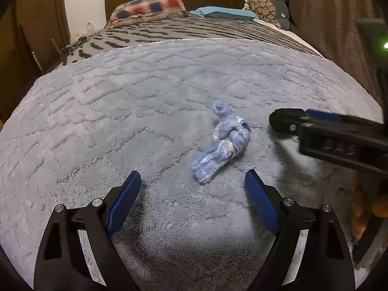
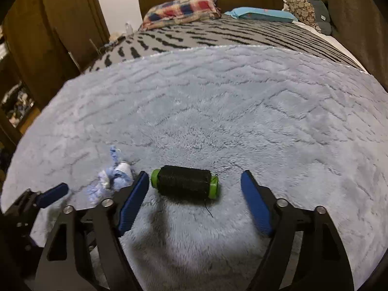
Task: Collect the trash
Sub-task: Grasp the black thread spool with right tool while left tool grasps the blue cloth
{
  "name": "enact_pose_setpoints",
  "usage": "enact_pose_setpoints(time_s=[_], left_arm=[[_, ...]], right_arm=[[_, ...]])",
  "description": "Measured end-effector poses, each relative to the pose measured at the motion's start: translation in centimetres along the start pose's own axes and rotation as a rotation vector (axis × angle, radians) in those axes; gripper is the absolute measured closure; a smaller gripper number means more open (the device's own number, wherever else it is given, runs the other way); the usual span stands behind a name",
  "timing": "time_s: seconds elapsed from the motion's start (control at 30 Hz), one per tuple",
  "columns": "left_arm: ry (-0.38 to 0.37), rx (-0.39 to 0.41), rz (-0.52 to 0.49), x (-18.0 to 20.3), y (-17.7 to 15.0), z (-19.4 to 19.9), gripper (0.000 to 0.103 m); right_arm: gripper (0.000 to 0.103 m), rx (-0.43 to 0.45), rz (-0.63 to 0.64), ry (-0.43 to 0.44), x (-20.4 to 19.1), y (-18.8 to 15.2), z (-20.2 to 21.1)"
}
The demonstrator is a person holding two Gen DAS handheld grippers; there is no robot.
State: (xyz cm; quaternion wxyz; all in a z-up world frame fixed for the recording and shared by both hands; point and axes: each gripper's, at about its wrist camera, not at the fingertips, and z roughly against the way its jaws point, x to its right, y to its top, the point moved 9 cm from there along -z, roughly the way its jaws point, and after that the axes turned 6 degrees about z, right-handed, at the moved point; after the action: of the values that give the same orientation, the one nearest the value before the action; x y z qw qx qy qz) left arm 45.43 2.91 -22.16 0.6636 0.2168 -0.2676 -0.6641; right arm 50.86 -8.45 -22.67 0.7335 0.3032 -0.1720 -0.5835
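A crumpled blue-and-white wad of trash point(image 1: 222, 143) lies on the fluffy grey-blue blanket point(image 1: 145, 111). My left gripper point(image 1: 192, 186) is open and empty, just short of the wad. In the right wrist view the wad point(image 2: 112, 179) lies left of my right gripper point(image 2: 195, 184), which is open around a black thread spool with green ends point(image 2: 184, 185) lying on the blanket point(image 2: 242, 121). The spool sits between the fingers, untouched. The right gripper also shows in the left wrist view point(image 1: 286, 121), right of the wad. A left finger point(image 2: 52, 195) shows at the left.
The blanket covers the near part of a bed with a grey zigzag cover point(image 1: 194, 29). Pillows point(image 1: 148, 8) and a bag point(image 1: 269, 7) lie by the dark headboard. A wooden wardrobe point(image 2: 48, 36) stands left, a dark curtain point(image 1: 327, 24) right.
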Motion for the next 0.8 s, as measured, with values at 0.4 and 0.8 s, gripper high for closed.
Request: enact_pose_setpoints(time_s=[0.4,0.8], left_arm=[[-0.014,0.007,-0.036,2.0,2.7,-2.2,0.023],[-0.023,-0.017,-0.094,4.7,2.3,-0.3,0.078]], right_arm=[[0.046,0.106,0.095,-0.157,3.4,1.8,3.7],[0.046,0.164,0.179,-0.206,5.1,1.1,10.4]])
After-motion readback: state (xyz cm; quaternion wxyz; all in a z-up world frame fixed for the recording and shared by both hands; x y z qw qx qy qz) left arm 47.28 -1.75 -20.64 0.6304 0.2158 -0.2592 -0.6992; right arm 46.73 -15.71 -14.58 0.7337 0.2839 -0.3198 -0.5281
